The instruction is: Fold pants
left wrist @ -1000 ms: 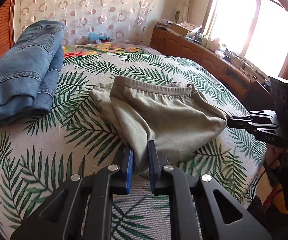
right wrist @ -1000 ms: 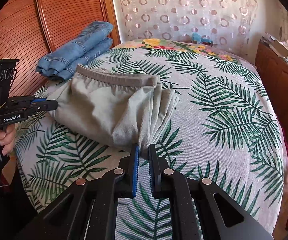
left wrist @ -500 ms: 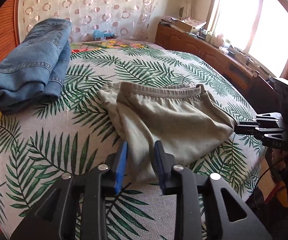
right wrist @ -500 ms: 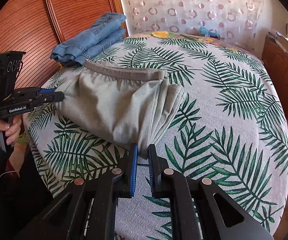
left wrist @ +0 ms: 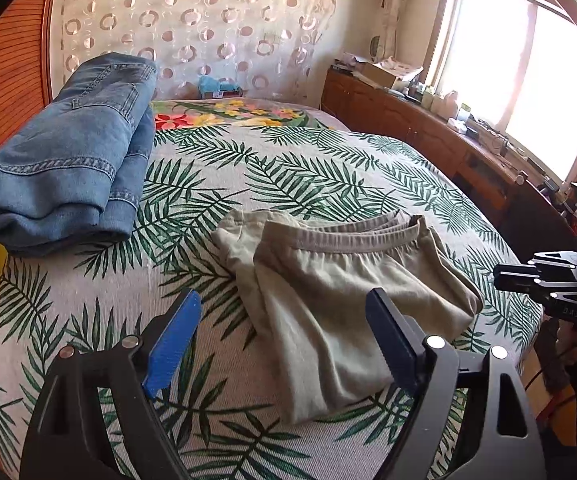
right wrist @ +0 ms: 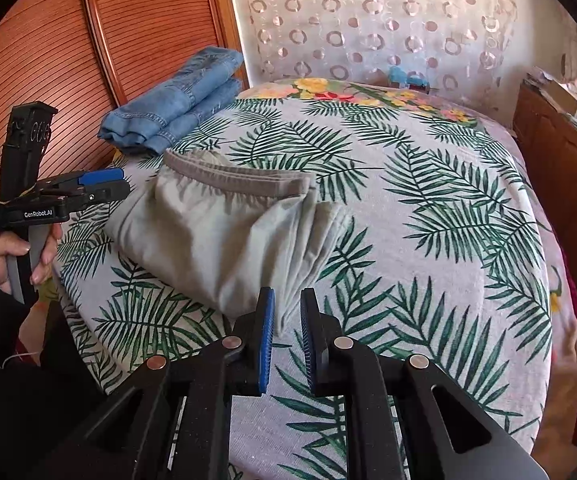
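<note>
Folded beige pants (left wrist: 344, 288) lie flat on the leaf-print bed, waistband towards the far wall; they also show in the right wrist view (right wrist: 224, 232). My left gripper (left wrist: 284, 316) is wide open and empty, pulled back just above the near fold of the pants; it shows at the left of the right wrist view (right wrist: 108, 186). My right gripper (right wrist: 287, 312) stands a little open with nothing between its fingers, just short of the pants' near corner. It shows at the right edge of the left wrist view (left wrist: 500, 276).
Folded blue jeans (left wrist: 68, 160) lie at the bed's far left, near a wooden slatted headboard (right wrist: 48, 60). A wooden dresser (left wrist: 428, 128) with clutter runs along the right under a bright window. The bedspread (right wrist: 428, 220) extends to the right of the pants.
My left gripper has let go of the pants, opened wide and drawn back. My right gripper has loosened its hold and backed off a little. The pants have settled flat on the bed.
</note>
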{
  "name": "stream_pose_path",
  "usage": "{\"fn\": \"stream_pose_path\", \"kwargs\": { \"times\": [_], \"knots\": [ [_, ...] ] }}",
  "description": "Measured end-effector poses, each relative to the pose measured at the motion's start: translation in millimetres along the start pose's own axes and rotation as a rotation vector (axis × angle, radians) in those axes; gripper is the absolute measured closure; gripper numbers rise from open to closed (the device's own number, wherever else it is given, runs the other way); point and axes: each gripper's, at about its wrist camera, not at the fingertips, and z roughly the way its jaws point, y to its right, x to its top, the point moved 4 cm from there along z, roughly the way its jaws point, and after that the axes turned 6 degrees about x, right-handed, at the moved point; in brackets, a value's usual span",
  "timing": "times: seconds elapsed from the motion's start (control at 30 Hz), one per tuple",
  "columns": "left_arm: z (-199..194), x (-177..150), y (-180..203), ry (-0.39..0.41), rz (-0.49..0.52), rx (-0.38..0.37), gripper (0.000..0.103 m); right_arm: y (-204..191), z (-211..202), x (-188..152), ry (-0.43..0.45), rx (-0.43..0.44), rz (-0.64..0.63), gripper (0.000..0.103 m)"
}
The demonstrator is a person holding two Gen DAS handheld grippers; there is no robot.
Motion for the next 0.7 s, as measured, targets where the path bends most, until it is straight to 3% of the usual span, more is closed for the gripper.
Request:
{"fn": "stream_pose_path", "kwargs": {
  "times": [0.17,0.47,0.7],
  "knots": [
    [3,7,4,0.009,0.015,0.004,0.018,0,7,15,0.014,-0.024,-0.011,0.077],
    [14,21,10,0.009,0.067,0.011,0.018,0,60,56,-0.007,-0.027,-0.059,0.076],
    [29,22,7,-0.017,0.071,0.004,0.018,14,87,68,-0.037,-0.028,-0.040,0.075]
  ]
}}
